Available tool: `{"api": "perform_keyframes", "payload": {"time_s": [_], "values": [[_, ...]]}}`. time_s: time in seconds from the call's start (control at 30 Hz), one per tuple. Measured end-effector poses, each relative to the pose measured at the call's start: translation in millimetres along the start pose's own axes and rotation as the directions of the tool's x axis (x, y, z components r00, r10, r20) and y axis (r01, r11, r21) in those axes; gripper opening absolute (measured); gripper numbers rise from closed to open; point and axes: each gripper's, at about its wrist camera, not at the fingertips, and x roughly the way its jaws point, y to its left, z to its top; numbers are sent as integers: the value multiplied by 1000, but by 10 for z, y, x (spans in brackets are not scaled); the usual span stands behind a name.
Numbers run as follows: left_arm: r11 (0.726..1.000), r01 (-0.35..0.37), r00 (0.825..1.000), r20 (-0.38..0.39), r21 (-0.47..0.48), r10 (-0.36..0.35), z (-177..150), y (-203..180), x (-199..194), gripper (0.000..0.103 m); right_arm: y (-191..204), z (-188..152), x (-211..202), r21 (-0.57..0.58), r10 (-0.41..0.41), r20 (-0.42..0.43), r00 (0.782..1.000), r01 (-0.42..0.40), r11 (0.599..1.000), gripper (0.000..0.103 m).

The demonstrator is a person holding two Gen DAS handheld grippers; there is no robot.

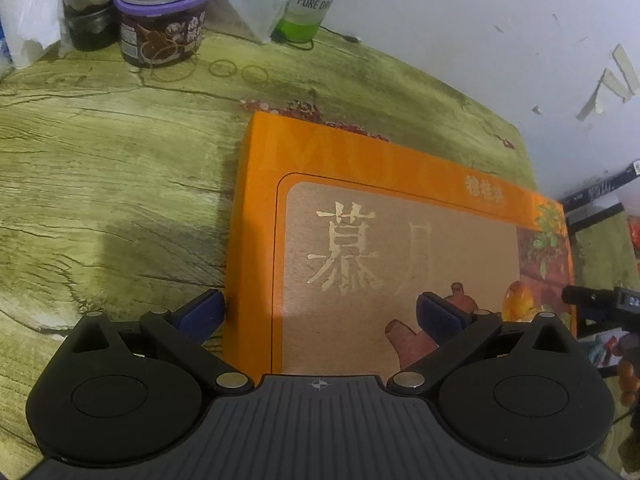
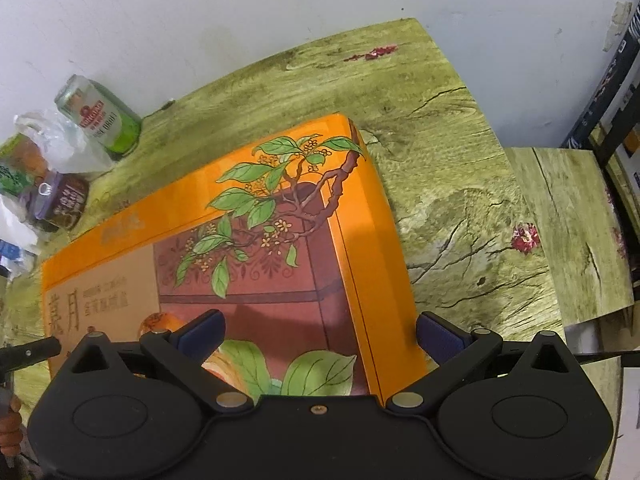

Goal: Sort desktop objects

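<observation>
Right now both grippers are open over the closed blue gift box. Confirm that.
Not quite: the gift box is orange, not blue, as the right wrist view shows. Both the left gripper and right gripper are open over it, lid closed.

I note a green wood-grain tablecloth (image 1: pixel 120 160) with red flower prints (image 2: pixel 526 238), backed by a chipped white wall (image 1: pixel 480 20). A second surface (image 2: pixel 568 232) in the same cloth sits beside a black rack (image 2: pixel 608 92) at right.

Flat orange gift box (image 1: pixel 400 248), gold characters, leafy branch print, lying on table
</observation>
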Motion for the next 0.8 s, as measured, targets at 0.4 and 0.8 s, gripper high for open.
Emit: {"api": "perform_keyframes", "payload": {"time_s": [0.4, 0.8], "values": [[998, 47, 998, -35, 32, -46, -2, 101, 86, 102, 16, 19, 122, 6, -40, -21, 999, 40, 999, 103], [993, 32, 999, -33, 111, -29, -111, 43, 38, 99, -47, -21, 126, 38, -24, -2, 1000, 24, 999, 103]]}}
